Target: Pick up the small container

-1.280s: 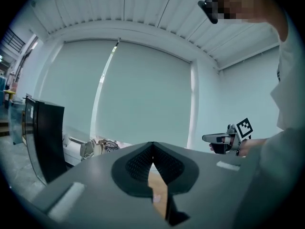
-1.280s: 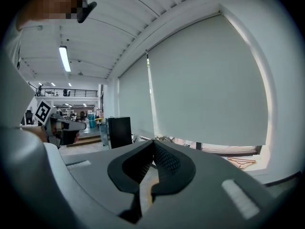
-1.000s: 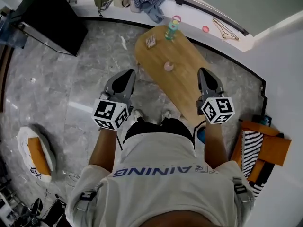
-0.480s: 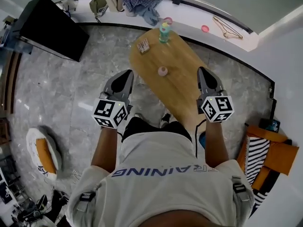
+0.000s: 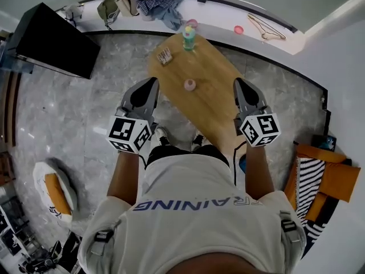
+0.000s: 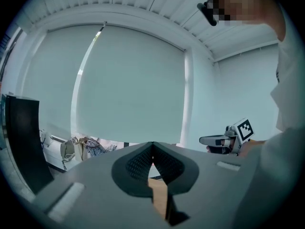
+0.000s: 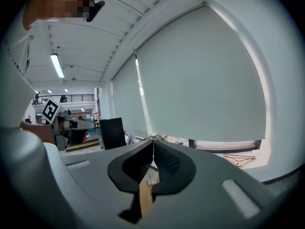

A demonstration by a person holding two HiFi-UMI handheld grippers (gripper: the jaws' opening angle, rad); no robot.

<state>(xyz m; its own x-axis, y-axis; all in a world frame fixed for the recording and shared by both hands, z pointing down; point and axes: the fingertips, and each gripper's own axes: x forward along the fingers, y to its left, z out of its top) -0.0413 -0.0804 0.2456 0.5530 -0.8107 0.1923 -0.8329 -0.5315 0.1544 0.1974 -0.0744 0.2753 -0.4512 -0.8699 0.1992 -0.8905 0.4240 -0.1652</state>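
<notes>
A small pink container [image 5: 190,84] stands near the middle of the oval wooden table [image 5: 219,104] in the head view. My left gripper [image 5: 153,83] hovers at the table's left edge, jaws together with nothing between them. My right gripper [image 5: 237,84] hangs over the table's right side, also shut and empty. Both grippers stay apart from the container, which lies between and slightly ahead of them. In the left gripper view my left gripper [image 6: 152,144] points level at the window blind; in the right gripper view my right gripper [image 7: 153,140] does the same, and the container is hidden in both.
A green bottle [image 5: 188,37] and a small card packet [image 5: 165,56] sit at the table's far end. A white sill [image 5: 228,21] behind holds clothes, bags and a hanger [image 5: 264,28]. A black cabinet [image 5: 54,39] stands left; a striped and orange pile [image 5: 316,178] lies right.
The head view has shifted: the table and its objects sit further left and higher in the picture. Both grippers have edged slightly forward and stay shut.
</notes>
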